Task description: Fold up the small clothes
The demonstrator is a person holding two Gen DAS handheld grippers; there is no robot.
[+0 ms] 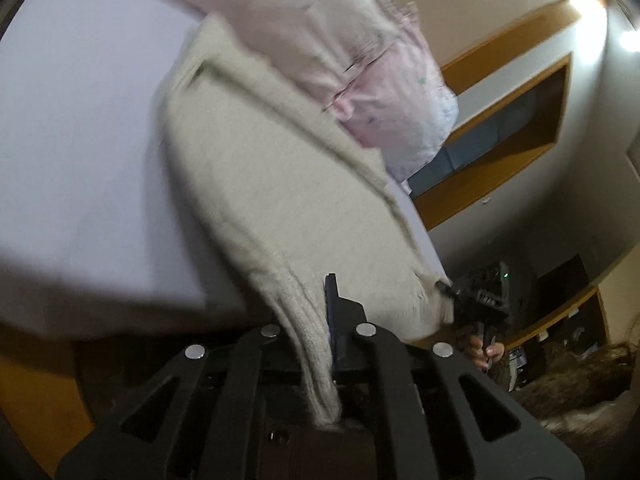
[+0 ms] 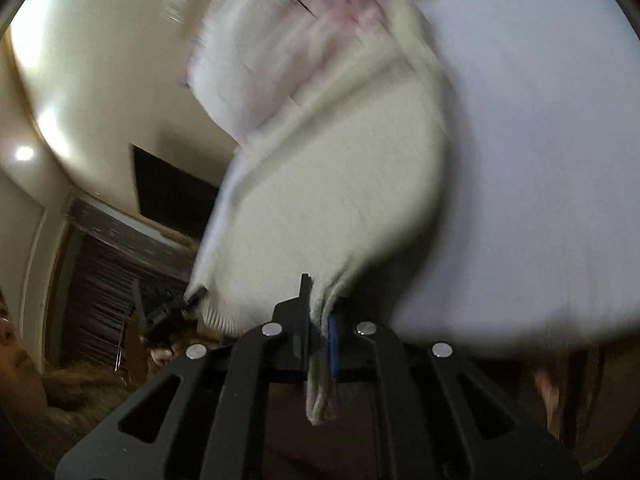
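Note:
A cream knit garment hangs stretched between both grippers above a white surface. My left gripper is shut on one ribbed corner of it. My right gripper is shut on the other ribbed corner; the cream garment fills the middle of that view. The right gripper also shows in the left wrist view, pinching the far corner. The left gripper shows in the right wrist view. A pink garment lies over the cream garment's far end and shows in the right wrist view. Both views are motion-blurred.
The white surface has a wooden edge at the lower left. Wood-trimmed wall shelving and a dark screen are behind. The person's face and hair are close by.

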